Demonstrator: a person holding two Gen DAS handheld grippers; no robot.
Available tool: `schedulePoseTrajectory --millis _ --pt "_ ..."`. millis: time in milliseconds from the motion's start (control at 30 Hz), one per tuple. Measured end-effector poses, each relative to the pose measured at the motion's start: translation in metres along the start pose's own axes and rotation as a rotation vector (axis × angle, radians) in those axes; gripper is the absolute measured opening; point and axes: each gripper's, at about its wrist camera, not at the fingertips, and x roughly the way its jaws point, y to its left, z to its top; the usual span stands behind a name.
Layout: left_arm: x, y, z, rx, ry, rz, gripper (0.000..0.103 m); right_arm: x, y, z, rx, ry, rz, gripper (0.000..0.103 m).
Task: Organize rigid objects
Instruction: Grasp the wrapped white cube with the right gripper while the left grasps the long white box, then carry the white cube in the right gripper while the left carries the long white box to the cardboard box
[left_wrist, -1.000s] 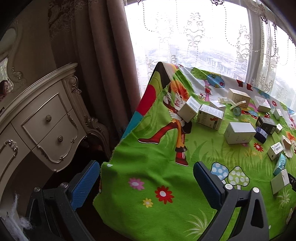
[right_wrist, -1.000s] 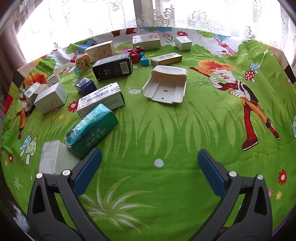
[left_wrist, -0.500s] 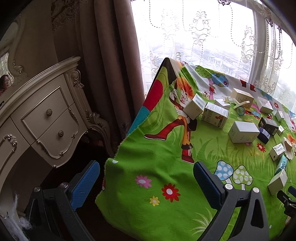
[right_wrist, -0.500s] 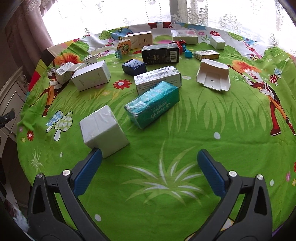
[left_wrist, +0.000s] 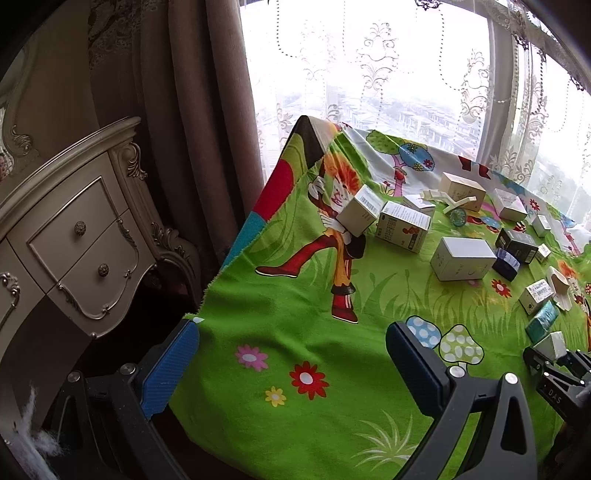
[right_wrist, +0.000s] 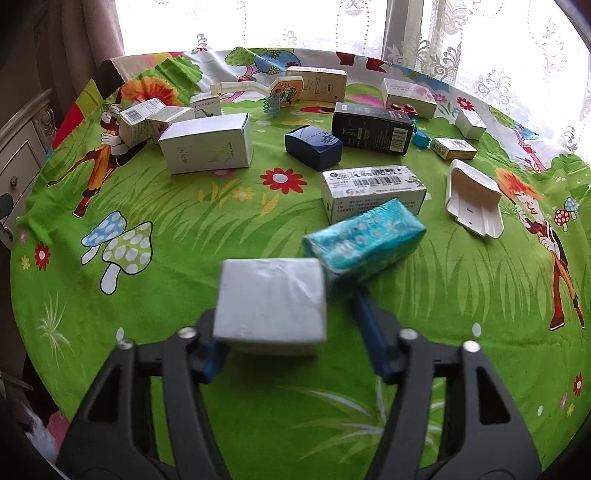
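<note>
While the right gripper (right_wrist: 291, 343) closes in, its jaws have just been narrowing around the white box (right_wrist: 269, 304), which sits between the blue pads at 6 o'clock in the right wrist view. The left pad looks to be touching the box side; the right pad (right_wrist: 369, 325) shows a gap, so I can't tell if the grip is seated. Step in hand: the grab on box 1. Next move, my read: finish the squeeze, confirm both pads bear on opposite faces, then lift straight up, since the teal packet (right_wrist: 364, 240) touches or nearly touches the box at 1 o'clock and could get dragged. The box looks plain, film-wrapped, roughly cubic, rigid, with flat sides good for clamping. Left gripper (left_wrist: 291, 373) hangs with jaws wide and nothing in them, over the near corner of the green cloth (left_wrist: 295, 332). Farther out at 12 o'clock, other cartons lie scattered, unsorted.
</note>
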Motion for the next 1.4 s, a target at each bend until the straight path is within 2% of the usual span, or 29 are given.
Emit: schedulePoseTrajectory --millis 167,233,300,367,467,500,600,633,667,700,733,767,800,867,900,967,1100,1167,1233,1400 --pt "0.01 -0.043 -0.001 0.069 0.023 -0.137 0.102 -0.01 -0.019 -0.011 0.059 -0.036 0.032 0.045" --pt "0.019 -0.068 0.004 0.132 0.022 -0.197 0.102 -0.014 -0.022 -0.015 0.065 -0.04 0.039 0.045" --pt "0.032 -0.1 0.016 0.275 0.0 -0.245 0.102 -0.016 -0.025 -0.018 0.064 -0.04 0.046 0.045" --pt "0.045 -0.131 0.029 0.491 -0.031 -0.305 0.102 -0.017 -0.027 -0.02 0.058 -0.043 0.052 0.045" --pt "0.064 -0.163 0.046 0.776 -0.103 -0.313 0.102 -0.018 -0.032 -0.021 0.075 -0.048 0.068 0.045" --pt "0.071 -0.171 0.052 0.843 -0.101 -0.33 0.102 -0.018 -0.032 -0.021 0.077 -0.05 0.07 0.045" --pt "0.096 -0.192 0.062 0.97 -0.011 -0.408 0.1 -0.017 -0.03 -0.021 0.071 -0.057 0.06 0.045" --pt "0.103 -0.199 0.06 1.007 0.006 -0.412 0.097 -0.017 -0.029 -0.021 0.066 -0.06 0.055 0.045" --pt "0.108 -0.206 0.057 1.038 0.023 -0.414 0.088 -0.017 -0.029 -0.022 0.061 -0.062 0.05 0.045" --pt "0.113 -0.211 0.053 1.053 0.047 -0.425 0.072 -0.017 -0.028 -0.022 0.056 -0.064 0.046 0.045" --pt "0.119 -0.216 0.05 1.058 0.078 -0.442 0.061 -0.016 -0.027 -0.022 0.05 -0.065 0.041 0.045" --pt "0.121 -0.217 0.047 1.048 0.088 -0.45 0.053 -0.016 -0.027 -0.022 0.044 -0.067 0.037 0.045" --pt "0.117 -0.215 0.043 1.032 0.062 -0.455 0.049 -0.016 -0.026 -0.022 0.041 -0.068 0.036 0.045" --pt "0.102 -0.205 0.039 0.965 0.044 -0.51 0.038 -0.017 -0.028 -0.023 0.047 -0.071 0.046 0.045" --pt "0.092 -0.198 0.037 0.917 0.035 -0.538 0.037 -0.017 -0.03 -0.023 0.057 -0.073 0.057 0.045" --pt "0.072 -0.185 0.03 0.831 0.01 -0.545 0.037 -0.018 -0.035 -0.023 0.08 -0.078 0.082 0.045" --pt "0.044 -0.159 0.002 0.688 0.042 -0.575 0.037 -0.018 -0.033 -0.024 0.078 -0.081 0.075 0.045" --pt "0.036 -0.152 -0.011 0.662 0.047 -0.56 0.037 -0.018 -0.03 -0.024 0.064 -0.081 0.067 0.045" --pt "0.037 -0.148 -0.019 0.635 0.083 -0.568 0.037 -0.018 -0.028 -0.024 0.056 -0.08 0.059 0.045" --pt "0.055 -0.155 -0.025 0.647 0.105 -0.491 0.039 -0.018 -0.025 -0.024 0.035 -0.08 0.034 0.045"
